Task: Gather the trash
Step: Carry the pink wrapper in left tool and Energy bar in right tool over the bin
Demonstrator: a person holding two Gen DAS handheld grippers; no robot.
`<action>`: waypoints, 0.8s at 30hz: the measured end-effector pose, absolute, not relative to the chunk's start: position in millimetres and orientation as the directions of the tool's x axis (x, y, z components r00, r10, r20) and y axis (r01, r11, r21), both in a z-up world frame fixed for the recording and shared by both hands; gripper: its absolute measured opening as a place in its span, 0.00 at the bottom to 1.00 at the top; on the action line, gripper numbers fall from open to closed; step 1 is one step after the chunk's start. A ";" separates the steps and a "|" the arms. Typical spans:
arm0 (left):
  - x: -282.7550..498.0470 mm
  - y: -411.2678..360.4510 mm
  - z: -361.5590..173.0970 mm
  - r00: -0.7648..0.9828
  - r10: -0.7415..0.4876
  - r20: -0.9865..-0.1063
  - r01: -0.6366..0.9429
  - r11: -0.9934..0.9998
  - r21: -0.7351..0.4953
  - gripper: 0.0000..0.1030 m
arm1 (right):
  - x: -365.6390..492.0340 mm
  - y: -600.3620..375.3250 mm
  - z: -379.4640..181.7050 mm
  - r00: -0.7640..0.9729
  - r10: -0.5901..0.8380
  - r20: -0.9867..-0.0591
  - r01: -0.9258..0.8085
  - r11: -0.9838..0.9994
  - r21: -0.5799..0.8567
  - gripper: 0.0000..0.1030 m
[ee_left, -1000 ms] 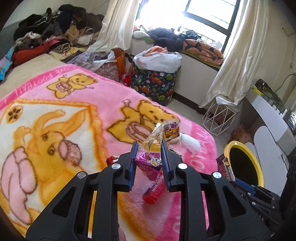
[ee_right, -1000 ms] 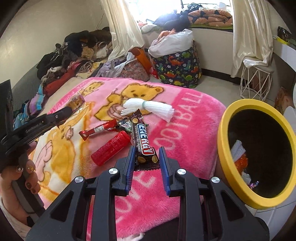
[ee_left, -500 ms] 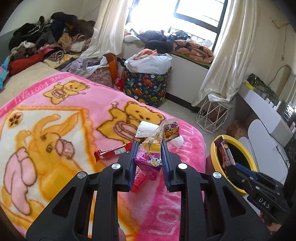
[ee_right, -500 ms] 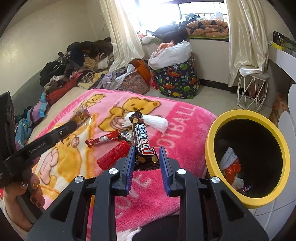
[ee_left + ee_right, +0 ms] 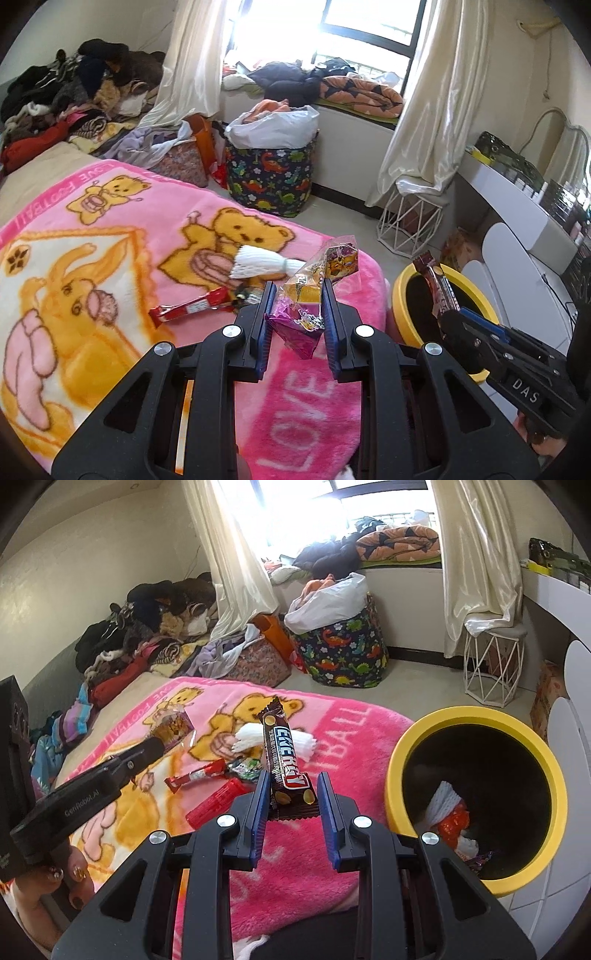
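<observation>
Crinkly film all round. Left gripper [image 5: 297,309] is clamped on a purple snack bag [image 5: 295,325], held above the pink blanket [image 5: 110,206]; its clear top flops over the fingers, so it's light, limp and slick. A low pinch across the crumpled body looks right. Loose on the blanket: red wrapper [image 5: 195,775], red tube [image 5: 216,803], white tissue wad [image 5: 291,740]. All look light; I'd take the wrappers mid-length, the wad by its bunched middle. Right gripper [image 5: 291,797] is closed on the brown Energy bar wrapper [image 5: 282,764] at its lower end, standing upright, stiffer than the bag. Yellow bin [image 5: 417,731] sits just right of it, mouth open, trash inside.
</observation>
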State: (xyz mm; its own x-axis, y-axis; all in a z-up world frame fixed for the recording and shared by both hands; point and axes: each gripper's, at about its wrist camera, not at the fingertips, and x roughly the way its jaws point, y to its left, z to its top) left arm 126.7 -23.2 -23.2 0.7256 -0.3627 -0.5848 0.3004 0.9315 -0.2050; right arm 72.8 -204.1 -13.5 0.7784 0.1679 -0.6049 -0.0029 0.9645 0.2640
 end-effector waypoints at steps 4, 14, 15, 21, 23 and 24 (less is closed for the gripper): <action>123.6 -39.2 -23.0 0.715 -0.382 -0.585 0.329 0.923 -0.200 0.17 | 71.0 -214.4 -10.3 0.789 0.152 -0.596 0.018 0.963 0.268 0.24; 119.8 -76.2 -26.8 0.679 -0.433 -0.593 0.403 0.895 -0.193 0.17 | 65.9 -248.7 -15.7 0.793 0.103 -0.600 0.091 0.955 0.284 0.24; 119.5 -80.3 -27.7 0.675 -0.437 -0.595 0.410 0.892 -0.191 0.17 | 65.5 -252.3 -16.8 0.793 0.098 -0.601 0.101 0.952 0.288 0.24; 118.3 -105.6 -33.9 0.649 -0.462 -0.605 0.450 0.874 -0.185 0.17 | 62.3 -284.6 -21.7 0.795 0.041 -0.606 0.179 0.937 0.299 0.24; 118.1 -116.6 -36.3 0.636 -0.473 -0.609 0.468 0.865 -0.183 0.17 | 61.1 -294.2 -24.0 0.794 0.017 -0.608 0.206 0.933 0.295 0.24; 118.0 -120.1 -37.5 0.633 -0.476 -0.611 0.474 0.862 -0.181 0.17 | 60.3 -300.2 -25.3 0.793 0.002 -0.609 0.222 0.930 0.293 0.24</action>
State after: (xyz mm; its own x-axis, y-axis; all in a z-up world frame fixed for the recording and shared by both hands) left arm 118.0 -120.1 -37.5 0.6329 -0.4761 -0.6106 0.4739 0.8618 -0.1808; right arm 60.3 -300.2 -25.3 0.7930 0.0025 -0.6092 0.2223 0.9299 0.2931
